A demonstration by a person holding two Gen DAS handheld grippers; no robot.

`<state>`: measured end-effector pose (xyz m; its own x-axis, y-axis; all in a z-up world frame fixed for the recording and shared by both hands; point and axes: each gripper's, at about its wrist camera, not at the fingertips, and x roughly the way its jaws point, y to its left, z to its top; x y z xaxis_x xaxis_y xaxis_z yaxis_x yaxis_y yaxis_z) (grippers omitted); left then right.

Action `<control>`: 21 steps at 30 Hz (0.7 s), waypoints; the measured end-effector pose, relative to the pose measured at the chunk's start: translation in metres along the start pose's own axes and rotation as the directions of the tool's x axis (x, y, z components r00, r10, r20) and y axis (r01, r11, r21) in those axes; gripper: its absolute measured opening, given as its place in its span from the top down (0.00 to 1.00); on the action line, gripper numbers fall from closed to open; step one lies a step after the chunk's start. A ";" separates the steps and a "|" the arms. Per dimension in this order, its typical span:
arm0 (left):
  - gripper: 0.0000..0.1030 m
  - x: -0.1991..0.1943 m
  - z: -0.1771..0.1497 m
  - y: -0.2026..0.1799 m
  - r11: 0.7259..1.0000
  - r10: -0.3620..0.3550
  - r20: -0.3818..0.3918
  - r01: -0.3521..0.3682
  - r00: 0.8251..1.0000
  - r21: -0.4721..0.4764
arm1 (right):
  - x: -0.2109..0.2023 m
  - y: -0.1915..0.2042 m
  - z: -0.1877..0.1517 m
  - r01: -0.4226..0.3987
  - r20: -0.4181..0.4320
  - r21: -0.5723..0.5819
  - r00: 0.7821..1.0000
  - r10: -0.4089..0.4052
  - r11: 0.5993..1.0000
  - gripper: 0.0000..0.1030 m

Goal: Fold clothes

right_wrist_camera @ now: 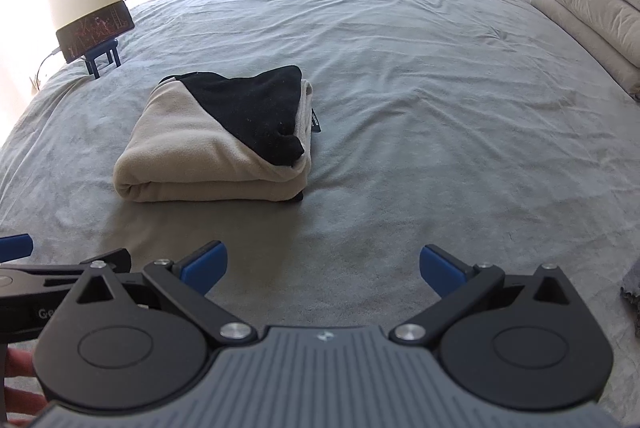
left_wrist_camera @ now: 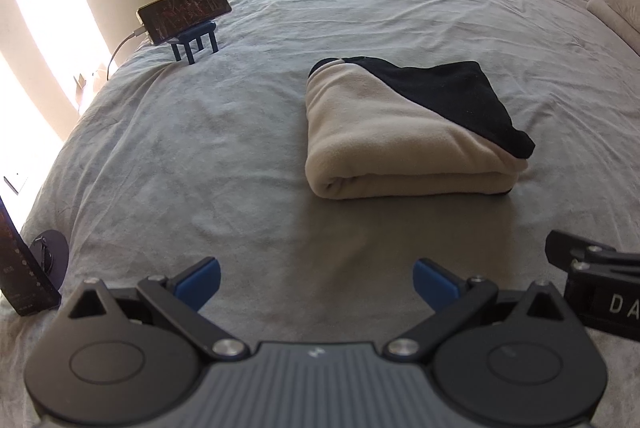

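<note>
folded garment (left_wrist_camera: pixel 408 131) mid-bed (left_wrist_camera: pixel 240 155) | phone on stand (left_wrist_camera: pixel 184 13) at 10 o'clock of it | pillows (right_wrist_camera: pixel 592 7) at 2 o'clock

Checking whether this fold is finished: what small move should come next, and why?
Probably none on the folded garment: it lies compact on the bed, while the left gripper and right gripper are open and apart from it. Withdraw both slightly.

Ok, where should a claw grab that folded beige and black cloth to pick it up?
Probably the rolled near edge of the cloth, coming in low from the front. That edge is thick and rounded, facing both open claws, left and right, so all layers get pinched together. The thinner black flap on top might slip loose.
</note>
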<state>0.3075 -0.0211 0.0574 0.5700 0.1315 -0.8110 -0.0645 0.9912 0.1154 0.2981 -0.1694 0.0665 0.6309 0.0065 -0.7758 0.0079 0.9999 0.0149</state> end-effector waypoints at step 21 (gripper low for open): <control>0.00 -0.066 -0.104 0.010 1.000 -0.013 0.159 0.016 0.987 -0.018 | -0.080 -0.009 -0.099 -0.074 0.250 0.027 0.966 0.065 0.997 0.00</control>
<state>0.1842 -0.0187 0.0521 0.6937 0.1152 -0.7110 -0.0702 0.9932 0.0924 0.1708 -0.1777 0.0659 0.8041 0.0673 -0.5907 -0.0181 0.9959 0.0888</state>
